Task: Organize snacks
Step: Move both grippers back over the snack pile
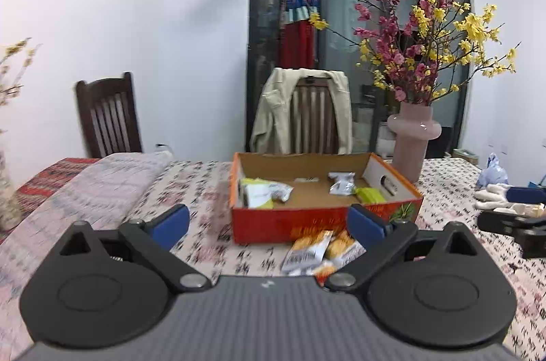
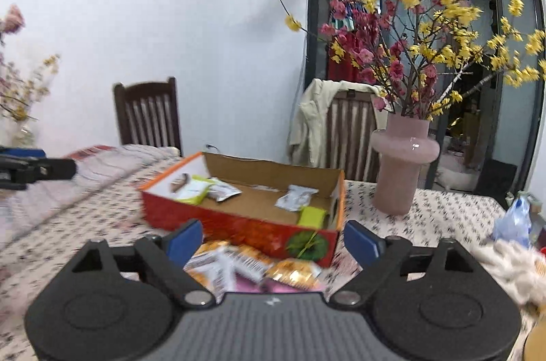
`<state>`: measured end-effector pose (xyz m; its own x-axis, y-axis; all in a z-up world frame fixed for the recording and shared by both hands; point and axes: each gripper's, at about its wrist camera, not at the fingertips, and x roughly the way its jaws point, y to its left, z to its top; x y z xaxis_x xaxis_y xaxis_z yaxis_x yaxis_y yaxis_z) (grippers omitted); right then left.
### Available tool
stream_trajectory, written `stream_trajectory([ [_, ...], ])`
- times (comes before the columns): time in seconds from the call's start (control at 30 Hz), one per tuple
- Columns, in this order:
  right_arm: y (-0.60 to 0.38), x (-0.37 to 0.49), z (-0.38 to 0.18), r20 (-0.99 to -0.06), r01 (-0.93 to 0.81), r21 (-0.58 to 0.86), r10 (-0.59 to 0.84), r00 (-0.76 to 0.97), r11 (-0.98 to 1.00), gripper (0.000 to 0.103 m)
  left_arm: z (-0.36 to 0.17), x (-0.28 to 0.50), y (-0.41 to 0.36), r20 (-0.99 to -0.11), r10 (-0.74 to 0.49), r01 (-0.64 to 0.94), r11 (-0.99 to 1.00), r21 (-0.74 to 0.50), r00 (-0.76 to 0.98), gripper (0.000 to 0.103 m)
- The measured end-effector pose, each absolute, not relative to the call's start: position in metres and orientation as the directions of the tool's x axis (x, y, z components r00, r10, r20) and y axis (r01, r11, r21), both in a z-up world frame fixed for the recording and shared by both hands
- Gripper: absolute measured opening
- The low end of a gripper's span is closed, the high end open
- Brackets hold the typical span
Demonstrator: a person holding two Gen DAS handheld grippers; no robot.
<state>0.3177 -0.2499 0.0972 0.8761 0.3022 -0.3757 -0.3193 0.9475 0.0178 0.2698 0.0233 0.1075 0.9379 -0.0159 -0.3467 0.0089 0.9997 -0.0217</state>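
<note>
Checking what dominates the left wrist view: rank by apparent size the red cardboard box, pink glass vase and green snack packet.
1. Red cardboard box
2. Pink glass vase, farther back, so true size is unsure
3. Green snack packet

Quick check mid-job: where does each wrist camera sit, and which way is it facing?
Left wrist: on the left gripper, facing the open red cardboard box squarely; open blue-padded jaws show, and the right gripper at right.
Right wrist: on the right gripper, seeing the box at an angle; open jaws show, left gripper at left.
Shared: box, orange snack packets, pink vase.
</note>
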Motion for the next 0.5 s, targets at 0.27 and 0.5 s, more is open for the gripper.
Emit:
stream_trajectory([
  [0.27,-0.265,0.224,0.059,-0.37,-0.307,0.063,0.308,0.877,0.95,0.097,0.068,0.203,0.011,-0.392,-0.006,-0.013,0.999,-0.045,0.92,0.103],
  [0.5,-0.27,0.173,0.02,-0.442,-0.299,0.104,0.314,0.84,0.948,0.097,0.028,0.171,0.008,-0.51,0.022,-0.041,0.999,-0.027,0.86,0.103],
])
